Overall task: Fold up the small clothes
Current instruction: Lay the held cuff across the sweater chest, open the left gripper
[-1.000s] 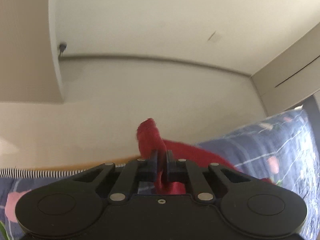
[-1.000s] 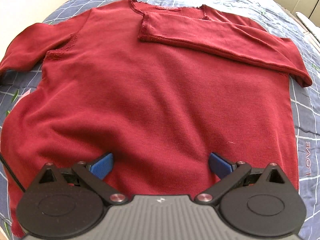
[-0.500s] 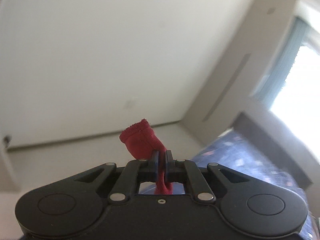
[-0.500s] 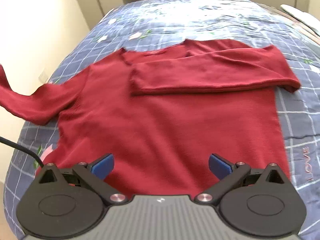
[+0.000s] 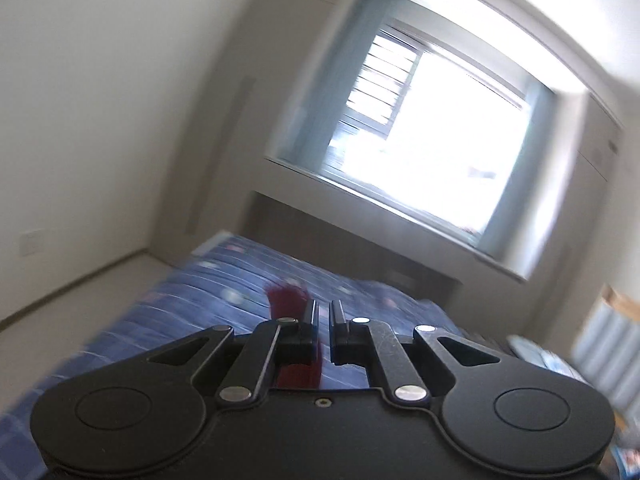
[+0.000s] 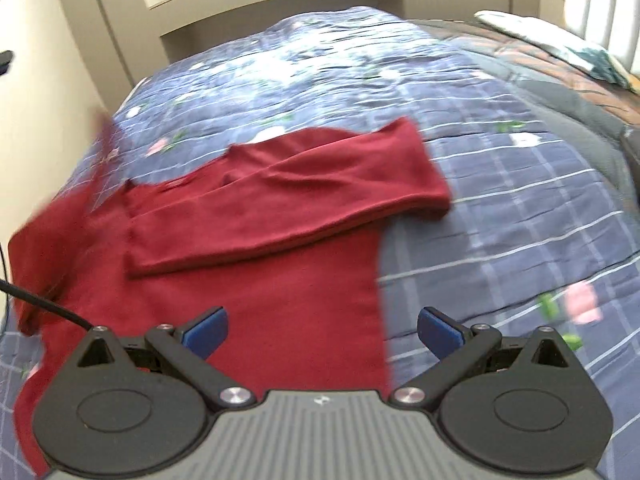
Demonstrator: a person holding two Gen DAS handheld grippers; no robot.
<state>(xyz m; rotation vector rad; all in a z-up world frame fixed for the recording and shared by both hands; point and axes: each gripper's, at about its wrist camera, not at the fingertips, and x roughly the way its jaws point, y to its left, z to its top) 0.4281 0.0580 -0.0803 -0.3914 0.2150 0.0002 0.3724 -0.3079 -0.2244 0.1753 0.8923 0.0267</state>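
- Between the closed black jaws of the left gripper (image 5: pixel 324 322), the cuff (image 5: pixel 287 300) of the red sweater's sleeve is being pinched, its frayed end poking up past the left finger and more red cloth hanging below.
- Over the lower body of the sweater (image 6: pixel 256 312), the right gripper (image 6: pixel 322 330) is hovering with its blue-padded jaws spread wide and nothing between them.
- In the right wrist view, the lifted sleeve (image 6: pixel 68 216) is showing as a blurred red streak rising off the sweater's left shoulder, at the frame's left edge.
- The other sleeve (image 6: pixel 288 204) is already lying folded across the chest, its long axis running crosswise over the body, cuff end toward the left.
- The relation that matters: the torso is lying ahead of and below the left gripper, so, by my reading, the held sleeve needs carrying inward across the chest, parallel to the sleeve already laid. The left hand is the one doing that; the right is nearer the hem and side seam, well placed to steady the body.
- The sweater is resting flat on a blue checked quilt (image 6: pixel 500 184) with small flowers, covering a bed.
- Beyond it, a bright window (image 5: pixel 432 136) and plain pale walls (image 5: pixel 100 100) are filling the left wrist view, smeared by motion; a pillow (image 6: pixel 560 44) is lying at the far right.
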